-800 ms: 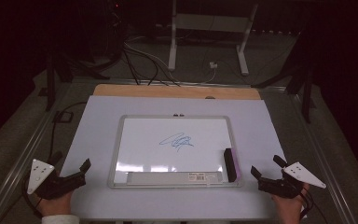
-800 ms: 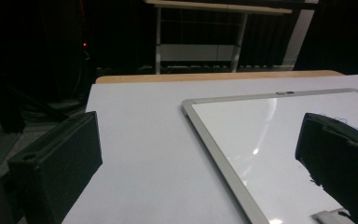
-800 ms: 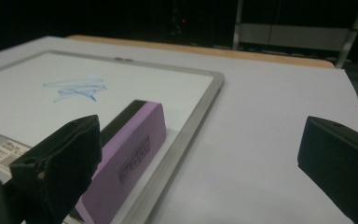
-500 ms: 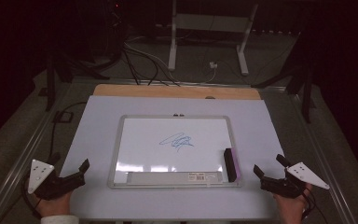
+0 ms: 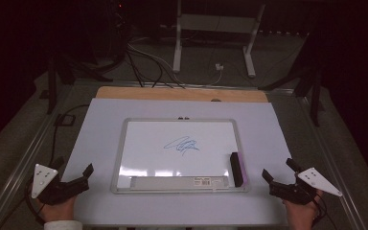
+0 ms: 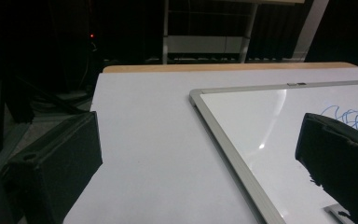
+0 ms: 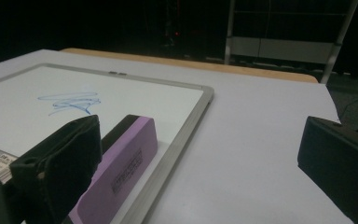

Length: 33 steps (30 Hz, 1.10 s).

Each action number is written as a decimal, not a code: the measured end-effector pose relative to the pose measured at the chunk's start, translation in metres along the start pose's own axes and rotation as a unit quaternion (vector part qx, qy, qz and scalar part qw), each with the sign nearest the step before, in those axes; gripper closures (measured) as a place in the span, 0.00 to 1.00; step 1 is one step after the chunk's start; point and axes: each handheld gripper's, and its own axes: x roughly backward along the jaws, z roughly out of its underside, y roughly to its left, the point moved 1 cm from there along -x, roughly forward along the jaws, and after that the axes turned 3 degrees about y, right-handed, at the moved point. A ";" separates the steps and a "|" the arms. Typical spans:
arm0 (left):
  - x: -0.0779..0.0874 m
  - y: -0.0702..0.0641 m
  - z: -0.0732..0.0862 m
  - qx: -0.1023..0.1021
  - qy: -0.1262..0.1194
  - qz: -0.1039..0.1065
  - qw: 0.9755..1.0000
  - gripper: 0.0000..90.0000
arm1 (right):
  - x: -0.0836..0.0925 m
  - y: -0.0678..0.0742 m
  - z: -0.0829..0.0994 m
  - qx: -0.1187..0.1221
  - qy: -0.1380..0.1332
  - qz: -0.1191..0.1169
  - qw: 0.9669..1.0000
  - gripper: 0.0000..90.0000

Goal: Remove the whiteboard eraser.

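Both grippers, left gripper point(image 5: 79, 179) and right gripper point(image 5: 278, 178), released, empty, at table's near corners; purple eraser point(image 5: 237, 168) on whiteboard point(image 5: 124, 143) right edge; blue scribble point(image 5: 183, 144) unwiped; likely next: right reaches eraser

Whiteboard point(image 5: 179, 153) mid-table, eraser point(image 5: 237, 168) on its rt edge, scribble point(image 5: 182, 145) center

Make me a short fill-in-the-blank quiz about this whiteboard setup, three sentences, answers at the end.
1. The scribble on the whiteboard is drawn in ____ ink.
2. The eraser lying at the board's right edge has a ____ body.
3. The left gripper and the right gripper both have their jaws ____, holding nothing.

Missing words: blue; purple; open
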 end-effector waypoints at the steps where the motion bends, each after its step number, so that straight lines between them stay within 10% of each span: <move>1: 0.000 0.000 0.000 -0.002 0.000 -0.001 1.000 0.01 | -0.001 0.003 -0.001 0.000 0.004 -0.001 1.000 0.00; 20: -0.004 -0.004 0.006 -0.008 0.000 -0.021 1.000 0.02 | -0.014 0.019 -0.021 0.004 0.022 -0.028 0.999 0.00; 33: -0.004 -0.005 0.009 -0.007 0.002 -0.025 1.000 0.02 | -0.039 0.028 -0.024 -0.002 0.083 -0.054 0.995 0.00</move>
